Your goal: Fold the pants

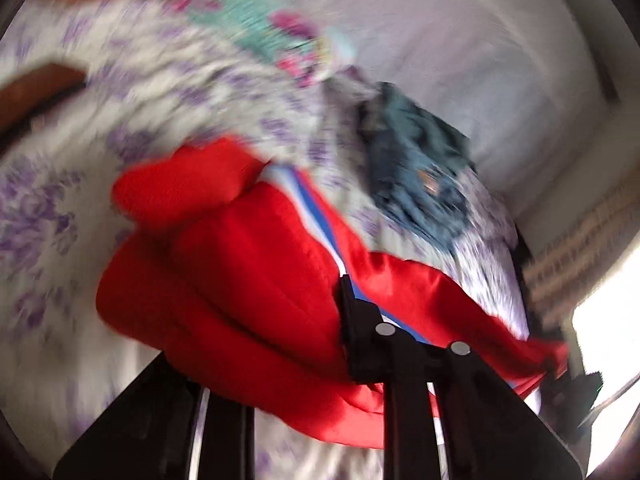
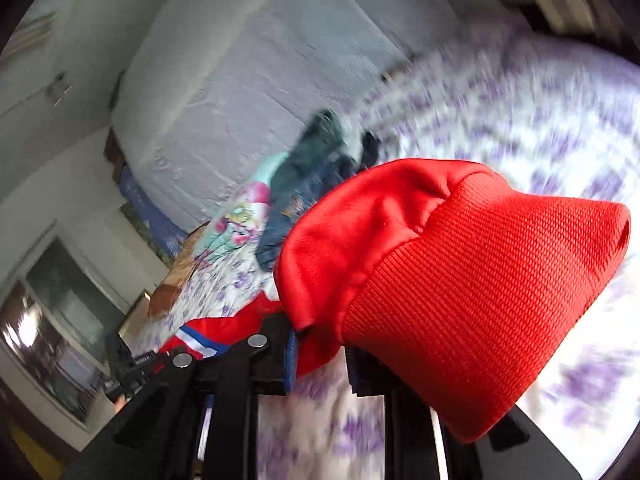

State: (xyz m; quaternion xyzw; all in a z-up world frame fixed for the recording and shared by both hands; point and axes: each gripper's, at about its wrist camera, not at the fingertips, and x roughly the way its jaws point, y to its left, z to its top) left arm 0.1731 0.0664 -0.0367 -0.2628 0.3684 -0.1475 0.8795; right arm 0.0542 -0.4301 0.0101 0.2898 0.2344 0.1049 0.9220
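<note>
Red pants fill the space right in front of your left gripper, bunched in soft folds that spread ahead of it and off to its left. Your left gripper is clenched on the fabric: its black fingers stand close together with a fold of the red cloth and its blue-and-white stripe pinched between them. From that grip the stripe runs forward and away, and a red length trails off to the gripper's right toward the other gripper, seen small at the right edge of this view.

Your right gripper is also closed on the same pants. Here the ribbed red cuff or waistband hangs over the right-hand finger and hides most of it, while smoother red cloth bulges just above and ahead of the tips. A blue edge of the stripe shows between the fingers. To this gripper's left the pants stretch away to your left gripper, low at the left of the view.

Both views are blurred. Beyond the pants lies a bedsheet with purple flowers, well ahead of your left gripper. Farther ahead, apart from the pants, sit a crumpled pair of blue jeans and a pale turquoise flowered garment.
</note>
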